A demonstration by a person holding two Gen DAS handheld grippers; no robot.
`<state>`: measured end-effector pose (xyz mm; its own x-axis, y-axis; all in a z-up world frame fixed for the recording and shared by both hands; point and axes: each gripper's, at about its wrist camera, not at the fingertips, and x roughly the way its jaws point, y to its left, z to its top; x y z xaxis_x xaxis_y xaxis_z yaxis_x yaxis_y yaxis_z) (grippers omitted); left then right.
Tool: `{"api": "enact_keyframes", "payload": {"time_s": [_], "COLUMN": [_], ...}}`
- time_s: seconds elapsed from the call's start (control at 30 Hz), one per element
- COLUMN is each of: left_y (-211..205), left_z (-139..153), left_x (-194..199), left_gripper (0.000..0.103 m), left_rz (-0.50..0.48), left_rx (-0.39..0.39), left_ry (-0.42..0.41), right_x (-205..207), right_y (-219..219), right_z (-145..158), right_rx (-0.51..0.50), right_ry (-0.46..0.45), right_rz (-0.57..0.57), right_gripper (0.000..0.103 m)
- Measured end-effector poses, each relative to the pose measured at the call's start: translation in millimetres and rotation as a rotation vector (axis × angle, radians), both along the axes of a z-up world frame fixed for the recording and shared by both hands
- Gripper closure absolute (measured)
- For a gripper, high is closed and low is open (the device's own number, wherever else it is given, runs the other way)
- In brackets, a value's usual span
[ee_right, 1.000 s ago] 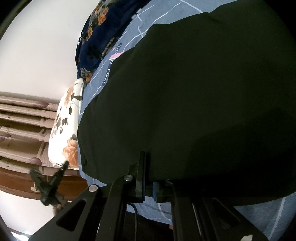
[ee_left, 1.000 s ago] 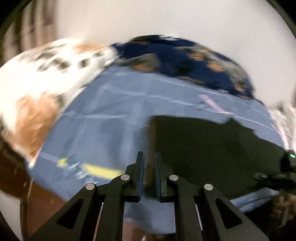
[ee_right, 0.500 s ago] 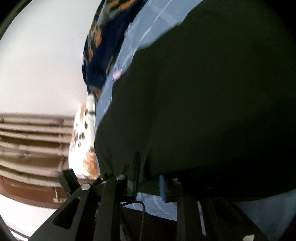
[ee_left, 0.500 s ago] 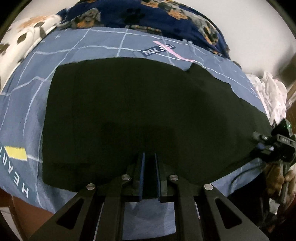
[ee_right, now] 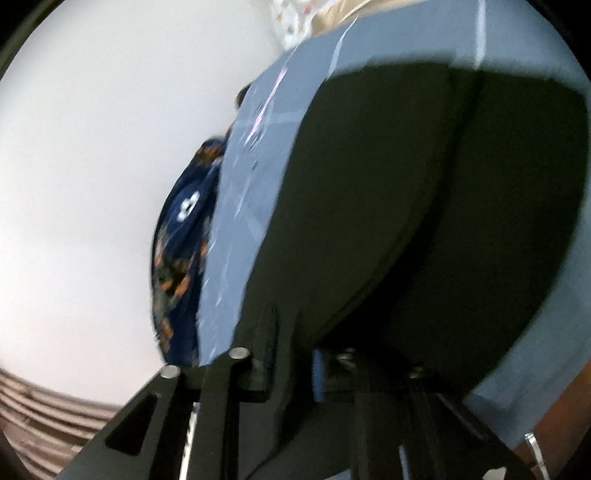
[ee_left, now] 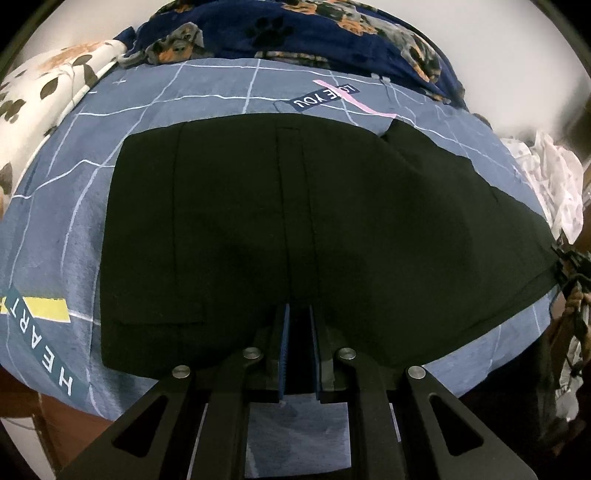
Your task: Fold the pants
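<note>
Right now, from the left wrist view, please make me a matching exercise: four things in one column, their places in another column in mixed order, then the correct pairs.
Things:
1. black pants
2. dog-print blanket
3. floral pillow
4. word HEART

Places:
A. far edge of the bed
B. upper left corner
C. spread across the middle of the blue sheet
D. printed on the sheet, lower left

Pairs: 1-C, 2-A, 3-B, 4-D
</note>
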<state>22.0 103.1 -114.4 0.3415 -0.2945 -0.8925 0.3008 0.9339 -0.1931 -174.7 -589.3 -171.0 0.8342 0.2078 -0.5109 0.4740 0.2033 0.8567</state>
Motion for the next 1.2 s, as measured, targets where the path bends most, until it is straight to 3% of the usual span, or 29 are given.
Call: {"api": "enact_keyframes", "payload": {"time_s": [0.13, 0.33, 0.53, 0.63, 0.83, 0.97, 1.2], "left_y": [-1.8, 2.7, 7.3, 5.6, 7.4, 7.8, 9.3], "left_z": [-0.1, -0.3, -1.4, -0.9, -1.8, -2.2, -1.6], "left_x": [-1.0, 0.0, 0.2, -1.1, -1.7, -1.7, -1.7], "left_gripper": [0.091, 0.091, 0.091, 0.091, 0.091, 0.091, 0.091], "left_rz": [-0.011, -0.006, -0.003, -0.016, -0.016, -0.015, -0.007], "left_rx": [0.012, 0.007, -0.014, 0.002, -0.005, -0.008, -0.020], "left_ry": [-0.018, -0.015, -0.004, -0.014, -0.017, -0.016, -0.012], "right_x": [-2.8, -28.1, -54.6, -56.0, -60.8, -81.9, -131.7], "right_y": [2.1, -4.9, -12.0, -9.2, -10.9, -22.9, -43.9], "right_z": [6.6, 14.0, -6.6, -1.6, -2.3, -6.5, 1.0], "right_rx": [-0.069, -0.077, -0.032, -0.061, -0.002, 0.086, 0.081], "right_ry": [0.011, -0.007, 0.021, 0.026, -0.010, -0.070, -0.095], "right_rz": [0.014, -0.009, -0.036, -0.026, -0.041, -0.121, -0.311], "right_gripper": [0.100, 0.100, 0.101, 0.101, 0.100, 0.095, 0.086]}}
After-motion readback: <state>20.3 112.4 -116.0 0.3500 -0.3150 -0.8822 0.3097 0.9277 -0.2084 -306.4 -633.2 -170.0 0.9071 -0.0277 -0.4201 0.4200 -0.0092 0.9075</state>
